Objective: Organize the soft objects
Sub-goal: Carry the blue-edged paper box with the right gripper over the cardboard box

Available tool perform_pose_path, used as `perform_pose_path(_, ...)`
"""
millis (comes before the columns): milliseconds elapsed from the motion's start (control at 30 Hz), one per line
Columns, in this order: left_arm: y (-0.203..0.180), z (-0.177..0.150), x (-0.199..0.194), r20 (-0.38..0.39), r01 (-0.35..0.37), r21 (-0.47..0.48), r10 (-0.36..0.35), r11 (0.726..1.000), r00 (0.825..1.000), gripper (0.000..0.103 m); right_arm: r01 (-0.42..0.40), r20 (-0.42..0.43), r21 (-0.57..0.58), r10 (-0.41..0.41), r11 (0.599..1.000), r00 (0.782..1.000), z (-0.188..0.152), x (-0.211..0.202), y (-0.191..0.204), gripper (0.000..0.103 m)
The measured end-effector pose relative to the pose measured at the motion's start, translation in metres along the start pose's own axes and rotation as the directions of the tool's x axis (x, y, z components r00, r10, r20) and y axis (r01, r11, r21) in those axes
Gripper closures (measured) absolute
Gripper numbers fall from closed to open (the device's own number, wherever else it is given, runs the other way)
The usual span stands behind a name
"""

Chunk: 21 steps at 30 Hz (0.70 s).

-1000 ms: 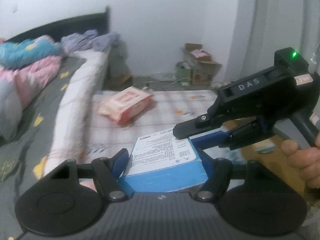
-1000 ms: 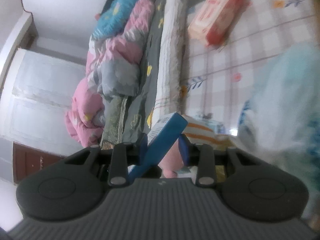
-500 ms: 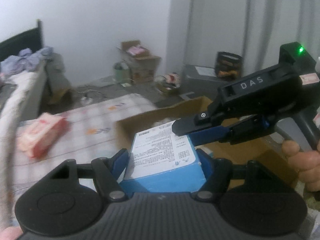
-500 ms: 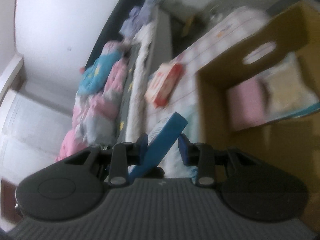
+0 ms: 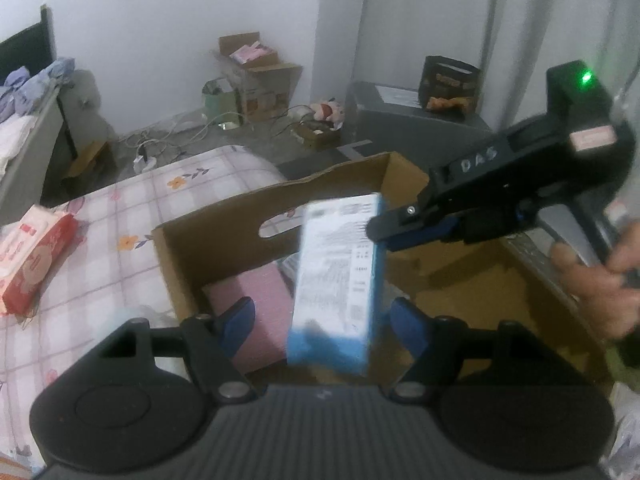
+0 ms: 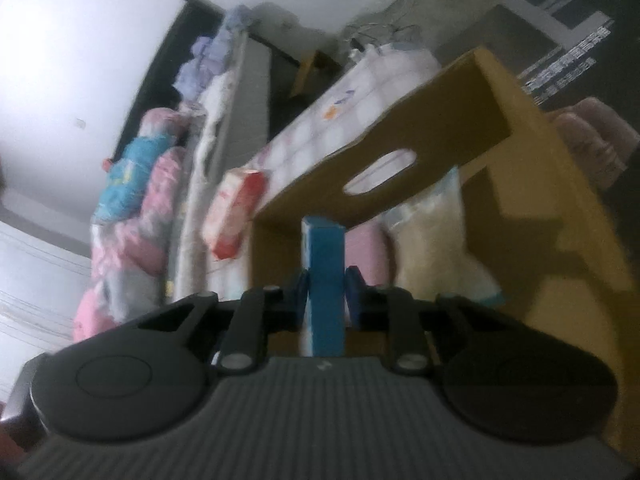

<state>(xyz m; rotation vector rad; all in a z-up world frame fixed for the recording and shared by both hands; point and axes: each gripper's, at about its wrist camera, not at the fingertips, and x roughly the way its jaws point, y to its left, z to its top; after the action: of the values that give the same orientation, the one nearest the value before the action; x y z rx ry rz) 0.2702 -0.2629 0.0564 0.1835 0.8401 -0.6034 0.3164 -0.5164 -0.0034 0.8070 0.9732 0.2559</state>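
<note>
Only the left wrist view shows both grippers: the left gripper (image 5: 320, 316) with jaws spread, having just opened further, touching nothing, and the right gripper (image 5: 384, 234) reaching in from the right, a hand (image 5: 596, 280) on its grip. One blue box (image 5: 338, 276) hangs over the open carton (image 5: 224, 236), pinched by the right jaws, which have just closed further. Inside lies one pink pack (image 5: 260, 304). The right wrist view (image 6: 325, 280) adds a pale bag (image 6: 432, 232). Beyond, one red pack (image 5: 36, 256) lies on the bed (image 5: 120, 280).
</note>
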Motion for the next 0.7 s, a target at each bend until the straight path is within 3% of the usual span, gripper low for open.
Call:
perform_pose_path(233, 0.024, -0.003, -0.03, 0.03, -0.013, -0.047, 0.015, 0.999, 0.999, 0.027, 0.17, -0.003, -0.209, -0.175, 0.963, 0.985, 0.022, 0.02, -0.001, 0.084)
perform_pose_path(333, 0.031, -0.005, -0.043, 0.048, -0.018, -0.063, 0.021, 0.998, 0.999, 0.027, 0.253, 0.035, -0.294, -0.254, 0.922, 0.967, 0.026, 0.023, 0.004, 0.082)
perform_pose_path(500, 0.04, -0.013, -0.064, 0.076, -0.031, -0.082, 0.037, 0.996, 0.996, 0.027, 0.371, 0.12, -0.311, -0.351, 0.875, 0.929, 0.029, 0.016, -0.001, 0.079)
perform_pose_path(600, 0.046, -0.02, -0.074, 0.088, -0.043, -0.099, 0.051, 0.994, 0.995, 0.027, 0.354, 0.105, -0.288, -0.338, 0.889, 0.935, 0.023, 0.013, -0.004, 0.076)
perform_pose_path(700, 0.055, -0.03, -0.087, 0.101, -0.061, -0.121, 0.073, 0.991, 0.992, 0.027, 0.325, 0.08, -0.296, -0.316, 0.898, 0.945, 0.005, 0.014, 0.005, 0.063)
